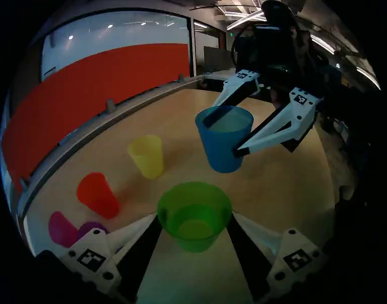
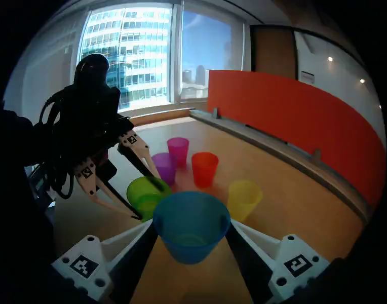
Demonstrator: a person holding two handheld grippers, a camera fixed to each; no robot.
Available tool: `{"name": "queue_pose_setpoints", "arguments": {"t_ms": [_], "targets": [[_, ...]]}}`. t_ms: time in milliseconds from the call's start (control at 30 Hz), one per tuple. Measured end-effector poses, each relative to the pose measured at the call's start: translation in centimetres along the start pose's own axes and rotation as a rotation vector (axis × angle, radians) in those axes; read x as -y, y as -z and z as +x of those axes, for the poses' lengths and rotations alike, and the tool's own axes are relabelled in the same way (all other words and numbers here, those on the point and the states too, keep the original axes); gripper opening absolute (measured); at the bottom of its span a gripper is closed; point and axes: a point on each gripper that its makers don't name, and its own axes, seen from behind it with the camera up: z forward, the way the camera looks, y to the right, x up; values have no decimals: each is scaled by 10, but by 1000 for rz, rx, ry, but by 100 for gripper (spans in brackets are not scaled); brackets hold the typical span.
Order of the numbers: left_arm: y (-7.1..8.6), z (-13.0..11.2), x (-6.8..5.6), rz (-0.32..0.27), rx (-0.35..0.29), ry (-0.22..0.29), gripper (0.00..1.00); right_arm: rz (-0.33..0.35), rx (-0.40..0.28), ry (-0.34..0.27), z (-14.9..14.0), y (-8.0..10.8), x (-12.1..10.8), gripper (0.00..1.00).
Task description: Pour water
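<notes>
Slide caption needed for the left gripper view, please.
Left gripper holding green cup faces right gripper holding blue cup.

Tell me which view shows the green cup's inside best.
The left gripper view: the green cup sits close between the fingers, mouth open toward the camera. The right gripper view shows it farther off, partly hidden behind the blue cup.

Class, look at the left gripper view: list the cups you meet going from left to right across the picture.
Magenta cup, red cup, yellow cup, green cup, blue cup. The purple cup overlaps the red one's place, so it is left out.
</notes>
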Motion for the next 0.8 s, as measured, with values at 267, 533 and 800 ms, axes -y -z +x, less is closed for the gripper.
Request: {"name": "queue_pose_setpoints", "arguments": {"t_ms": [267, 533, 800], "targets": [[-11, -6, 1, -12, 3, 19, 85, 4, 25, -6, -14, -7, -1, 92], [-18, -15, 2, -21, 11, 38, 85, 4, 46, -11, -24, -12, -4, 92], [-20, -19, 3, -23, 9, 45, 85, 5, 61, -12, -32, -17, -4, 92]]}}
